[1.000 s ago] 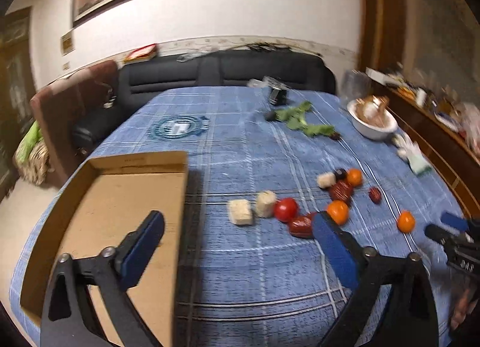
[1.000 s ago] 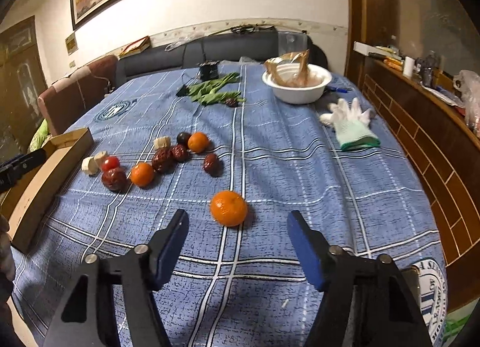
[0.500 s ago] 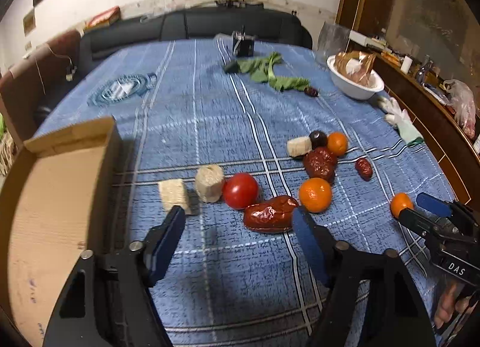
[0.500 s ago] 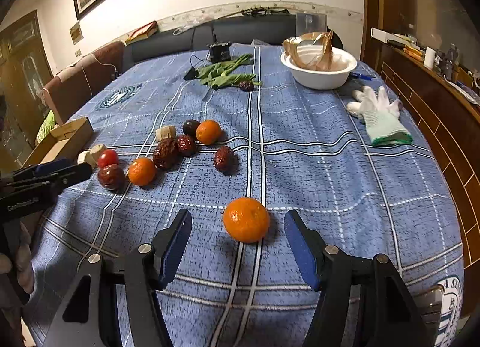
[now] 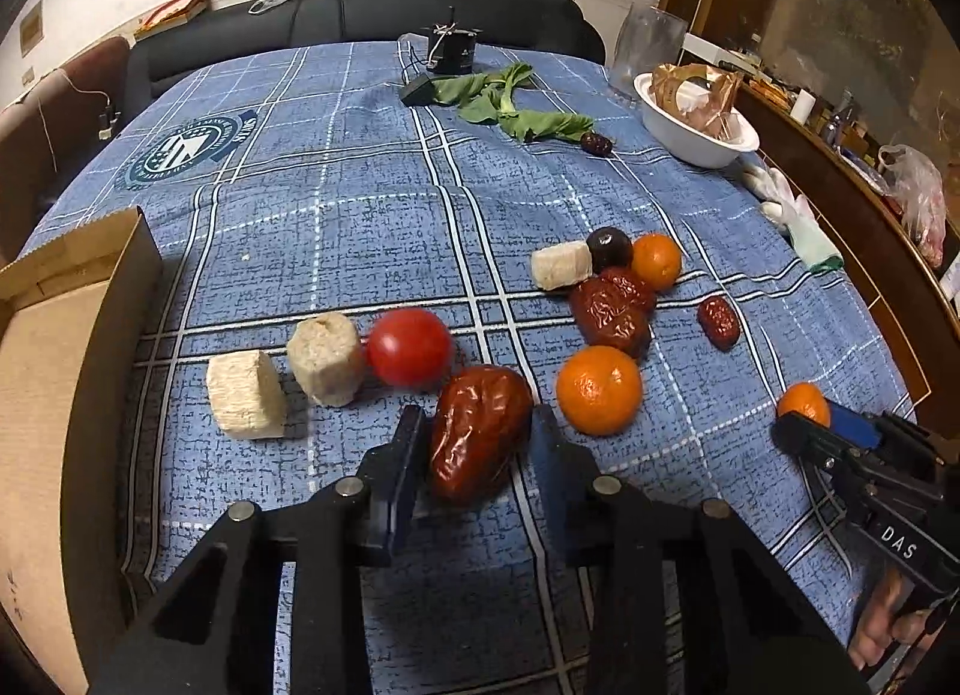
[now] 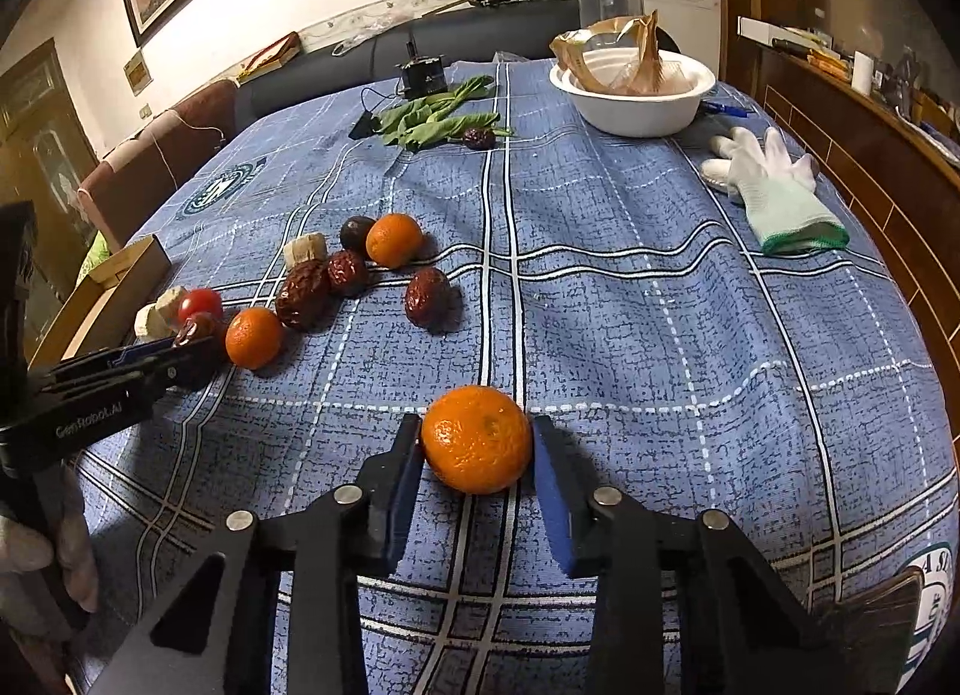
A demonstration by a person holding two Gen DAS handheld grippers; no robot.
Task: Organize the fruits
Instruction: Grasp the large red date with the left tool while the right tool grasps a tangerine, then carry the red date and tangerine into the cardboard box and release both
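the left gripper [image 5: 477, 443] sits low in the centre of its own view with both blue pads pressed against the sides of a large wrinkled red date [image 5: 480, 431], clamped on it while the date lies on the blue plaid tablecloth [image 5: 360, 203]. just above the date, towards the left of the frame, are a red tomato [image 5: 410, 347] and two pale cut cylinders [image 5: 324, 350] (what they are made of cannot be told), the second one [image 5: 243, 394] further left. to the right of the date lies an orange mandarin [image 5: 598, 390], and above that a cluster of dark red dates [image 5: 612, 311], another pale piece [image 5: 561, 266], a dark round fruit [image 5: 609, 248] and a smaller mandarin [image 5: 656, 261]. a lone date [image 5: 718, 321] lies right of the cluster. an open cardboard box [image 5: 72, 371] fills the left edge of the frame.

the right gripper [image 6: 477, 455], low in the centre of its view, has its pads touching both sides of a mandarin [image 6: 477, 438] that rests on the cloth, so it is clenched on that fruit. the same gripper shows at the lower right of the left view, its tips around the fruit.

towards the top of the right view are a white bowl [image 6: 636, 107] holding brown wrappers, green leaves [image 6: 432, 119] to its left, and a white glove [image 6: 774, 185] at the right.
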